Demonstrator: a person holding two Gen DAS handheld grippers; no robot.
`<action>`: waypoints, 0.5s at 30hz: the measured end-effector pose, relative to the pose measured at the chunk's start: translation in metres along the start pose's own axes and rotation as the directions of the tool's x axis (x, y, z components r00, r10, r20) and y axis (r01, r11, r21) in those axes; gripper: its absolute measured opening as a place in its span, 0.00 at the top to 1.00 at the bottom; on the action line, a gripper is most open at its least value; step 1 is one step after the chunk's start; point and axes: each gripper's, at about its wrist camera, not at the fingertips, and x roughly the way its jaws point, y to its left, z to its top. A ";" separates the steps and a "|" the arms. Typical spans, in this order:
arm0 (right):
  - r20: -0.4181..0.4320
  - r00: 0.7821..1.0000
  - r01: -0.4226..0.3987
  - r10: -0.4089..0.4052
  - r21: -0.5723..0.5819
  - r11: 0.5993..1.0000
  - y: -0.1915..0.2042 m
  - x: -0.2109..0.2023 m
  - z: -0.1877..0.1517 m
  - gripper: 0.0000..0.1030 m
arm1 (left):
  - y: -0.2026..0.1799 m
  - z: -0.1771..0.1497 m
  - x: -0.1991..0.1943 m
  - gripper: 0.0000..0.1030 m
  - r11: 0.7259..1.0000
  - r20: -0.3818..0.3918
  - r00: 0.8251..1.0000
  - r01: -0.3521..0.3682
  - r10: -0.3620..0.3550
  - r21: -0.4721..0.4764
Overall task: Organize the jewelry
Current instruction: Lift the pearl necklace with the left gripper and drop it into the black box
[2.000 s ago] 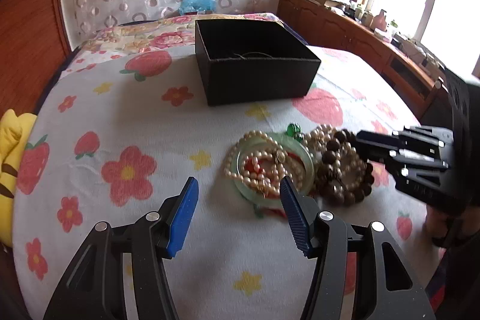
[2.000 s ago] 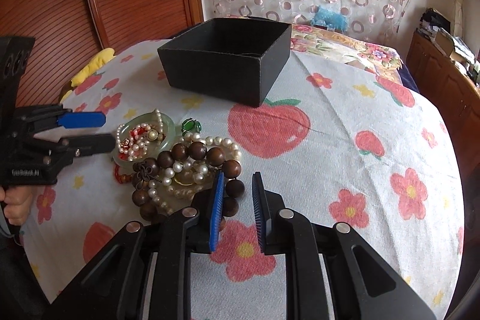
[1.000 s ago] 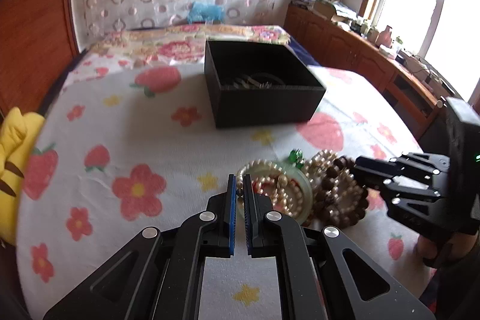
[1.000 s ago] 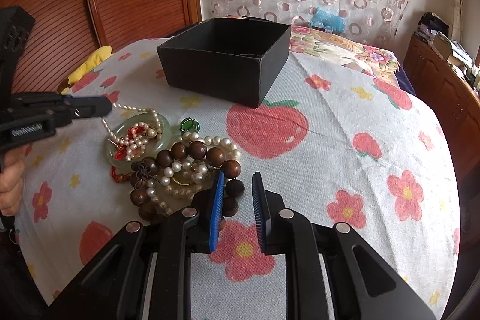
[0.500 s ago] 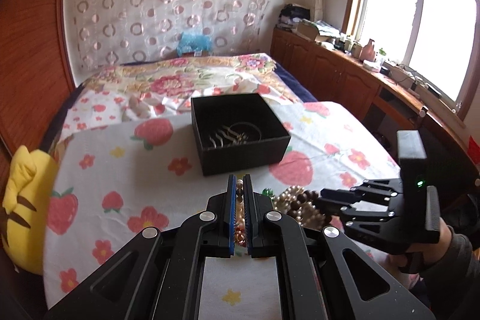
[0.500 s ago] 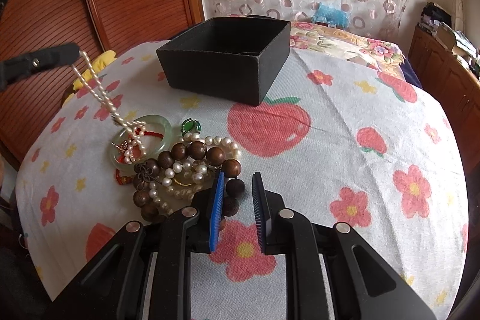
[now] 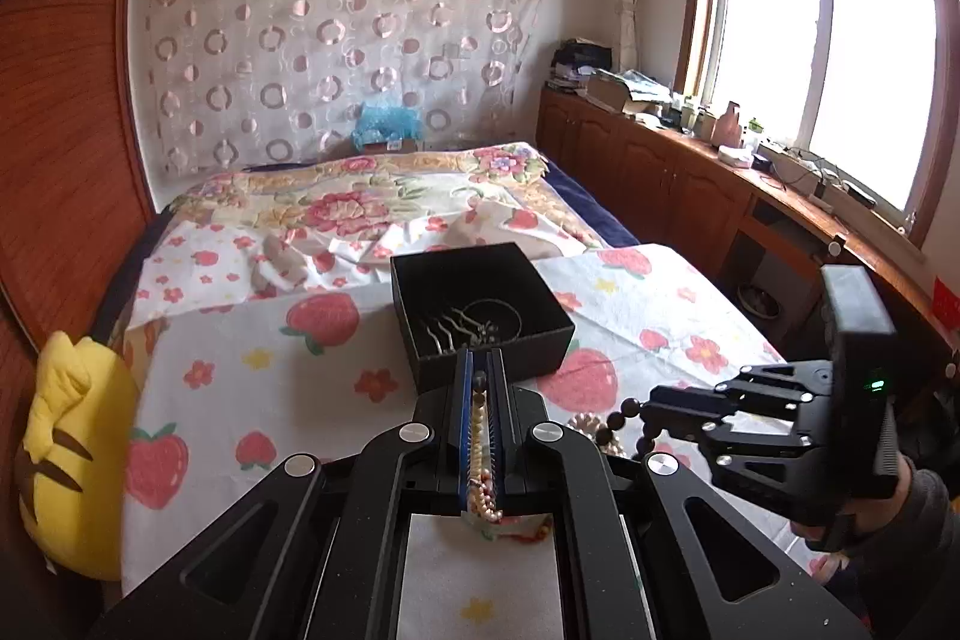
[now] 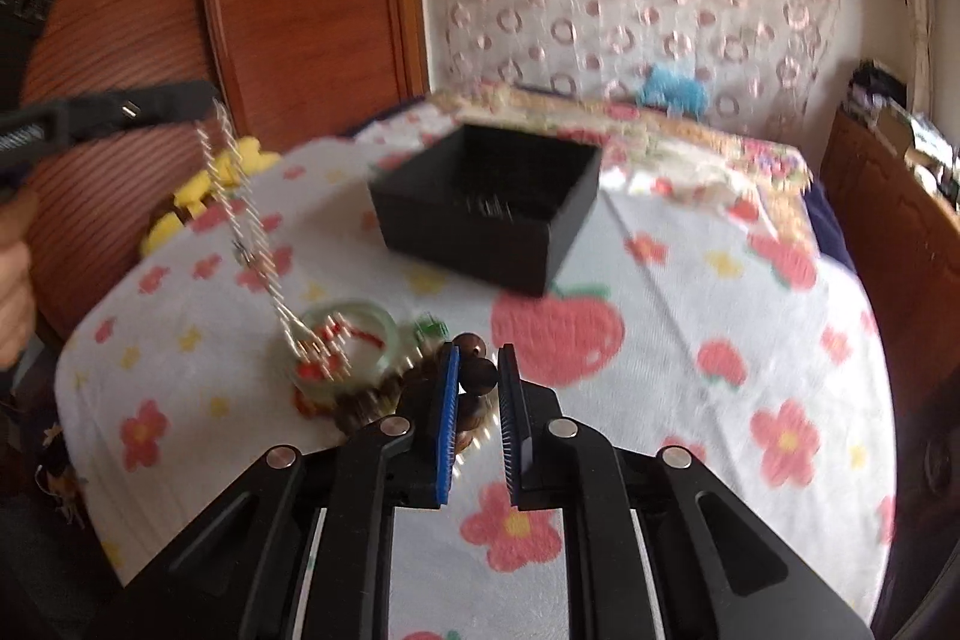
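We see the left hand-held gripper [image 7: 480,388] pinching the pearl necklace [image 8: 252,232] aloft; the right hand-held gripper [image 8: 478,376] grips a brown bead bracelet [image 8: 480,376] — near the black box [image 7: 480,304] on the bed.

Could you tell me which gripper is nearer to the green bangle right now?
Right. The right gripper sits low just beside the bangle, at the brown beads; the left gripper is raised above it, dangling the pearls.

Bright window [image 7: 822,58], patterned curtain [image 7: 336,40], wooden cabinets [image 7: 672,184]
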 end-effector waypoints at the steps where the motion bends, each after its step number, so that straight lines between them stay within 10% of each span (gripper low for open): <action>1: 0.009 1.000 -0.002 0.002 -0.006 1.000 0.001 -0.004 0.004 0.86 | 0.000 0.001 0.000 0.96 1.000 0.006 1.000 0.000 0.000 0.001; 15: 0.105 0.994 0.044 -0.035 -0.083 0.996 0.003 -0.027 0.061 0.86 | -0.001 0.030 -0.004 0.96 1.000 0.067 0.998 0.015 -0.017 0.022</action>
